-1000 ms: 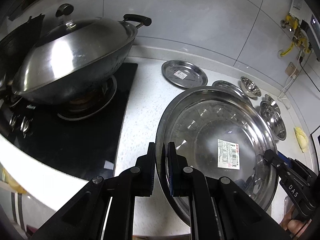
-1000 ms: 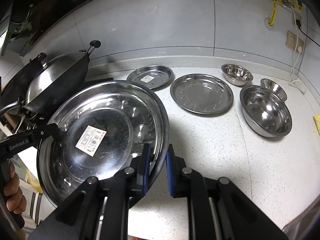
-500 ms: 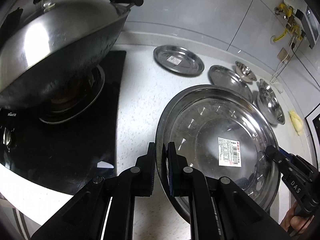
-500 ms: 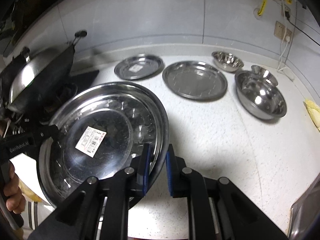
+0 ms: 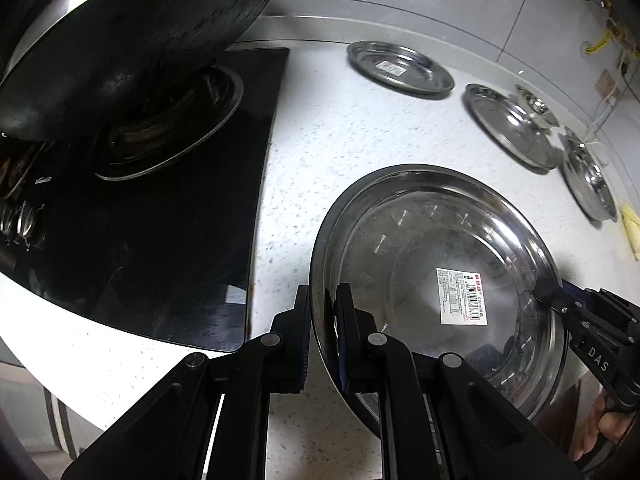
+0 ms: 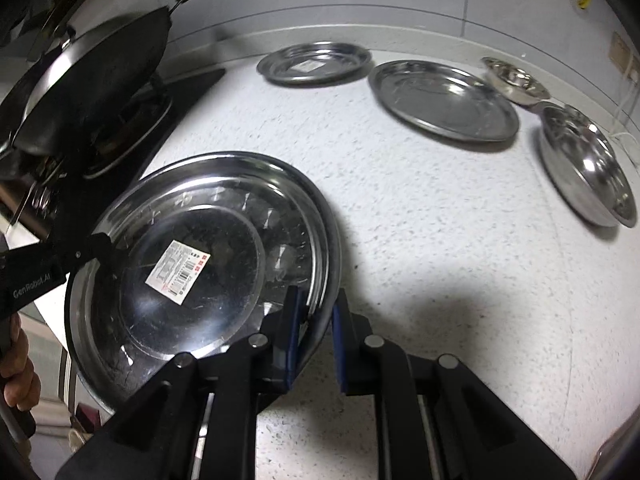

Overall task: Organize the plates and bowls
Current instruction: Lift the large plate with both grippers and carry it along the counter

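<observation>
1. Left wrist view: the left gripper clamps the near rim of the large steel plate, sharing its weight above the speckled countertop.
2. Right wrist view: the right gripper pinches the opposite rim, steadying it; a smaller labelled plate waits behind.

Bare counter fills mid-frame; wok blocks upper left, plates and bowls line the upper right.

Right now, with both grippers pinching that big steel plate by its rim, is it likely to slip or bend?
The big plate looks like polished steel, so probably stiff but slippery. The left gripper and right gripper pinch only its thin rim on opposite sides, so it could tilt or slide out if either loosens.
</observation>
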The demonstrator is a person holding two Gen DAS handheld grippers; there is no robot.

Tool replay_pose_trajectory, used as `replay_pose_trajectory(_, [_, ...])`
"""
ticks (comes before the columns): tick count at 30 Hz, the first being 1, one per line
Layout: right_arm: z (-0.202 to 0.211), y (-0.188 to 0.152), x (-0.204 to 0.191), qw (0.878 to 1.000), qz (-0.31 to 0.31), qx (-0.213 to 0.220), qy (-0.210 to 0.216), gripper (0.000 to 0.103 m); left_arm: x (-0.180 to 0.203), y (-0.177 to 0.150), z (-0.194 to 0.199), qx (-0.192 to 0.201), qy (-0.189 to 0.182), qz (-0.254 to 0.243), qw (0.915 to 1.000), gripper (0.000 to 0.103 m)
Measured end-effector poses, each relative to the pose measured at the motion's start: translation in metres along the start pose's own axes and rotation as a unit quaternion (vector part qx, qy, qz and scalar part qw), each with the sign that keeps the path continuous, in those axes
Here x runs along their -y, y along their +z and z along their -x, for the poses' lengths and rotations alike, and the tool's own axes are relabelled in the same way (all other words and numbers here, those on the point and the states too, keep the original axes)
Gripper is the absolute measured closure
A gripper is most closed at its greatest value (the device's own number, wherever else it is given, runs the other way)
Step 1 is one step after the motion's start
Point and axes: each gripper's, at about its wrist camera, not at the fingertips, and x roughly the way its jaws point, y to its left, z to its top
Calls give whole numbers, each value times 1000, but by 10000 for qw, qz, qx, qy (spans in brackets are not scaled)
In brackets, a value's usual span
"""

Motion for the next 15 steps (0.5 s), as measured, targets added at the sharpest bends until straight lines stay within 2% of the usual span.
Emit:
replay_pose_trajectory(5, [-6,0,0,9998,114,-83,113,89,-1,-1,-6,-43,133,89,9999,94])
replay_pose_trajectory(15, [-9,-10,5,9994,167,-191,247,89,1,-5,-13,-148,168,187,9996,94])
